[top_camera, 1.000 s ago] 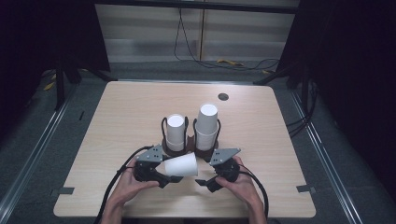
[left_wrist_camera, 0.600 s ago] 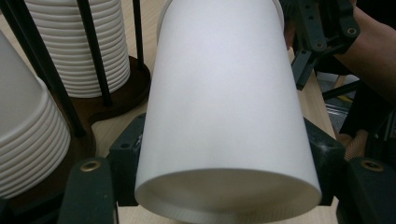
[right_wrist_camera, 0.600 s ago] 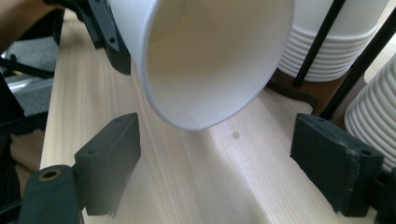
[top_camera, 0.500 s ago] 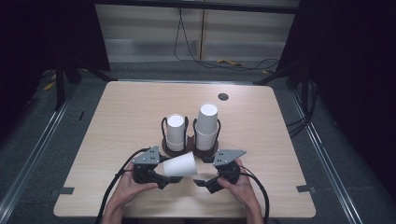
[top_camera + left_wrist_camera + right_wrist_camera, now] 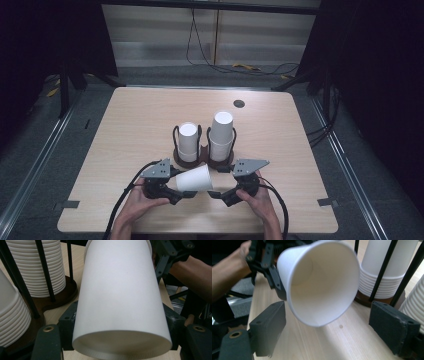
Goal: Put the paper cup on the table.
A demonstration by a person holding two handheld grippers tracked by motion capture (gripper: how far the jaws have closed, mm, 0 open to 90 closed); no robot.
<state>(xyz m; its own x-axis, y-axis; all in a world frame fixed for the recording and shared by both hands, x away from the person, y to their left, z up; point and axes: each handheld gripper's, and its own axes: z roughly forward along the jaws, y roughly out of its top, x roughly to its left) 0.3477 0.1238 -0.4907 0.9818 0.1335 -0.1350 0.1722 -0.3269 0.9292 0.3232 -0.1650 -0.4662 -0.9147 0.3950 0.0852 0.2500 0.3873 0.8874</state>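
A white paper cup lies on its side above the table's front edge, with my left gripper shut on it. In the left gripper view the cup sits between both pads, its base toward the camera. My right gripper faces the cup's open mouth. Its jaws have just been opening and now stand wide on either side of the rim, with the pads clear of it. Two cup stacks in wire holders, a short one and a tall one, stand just behind.
The wooden table has bare room to the left, right and far side of the holders. A small dark disc sits near the back edge. The holders' dark bases and wire posts stand close to both grippers.
The right gripper's jaws have spread apart off the cup. The cup stays in the left gripper, and both hands have kept their places.
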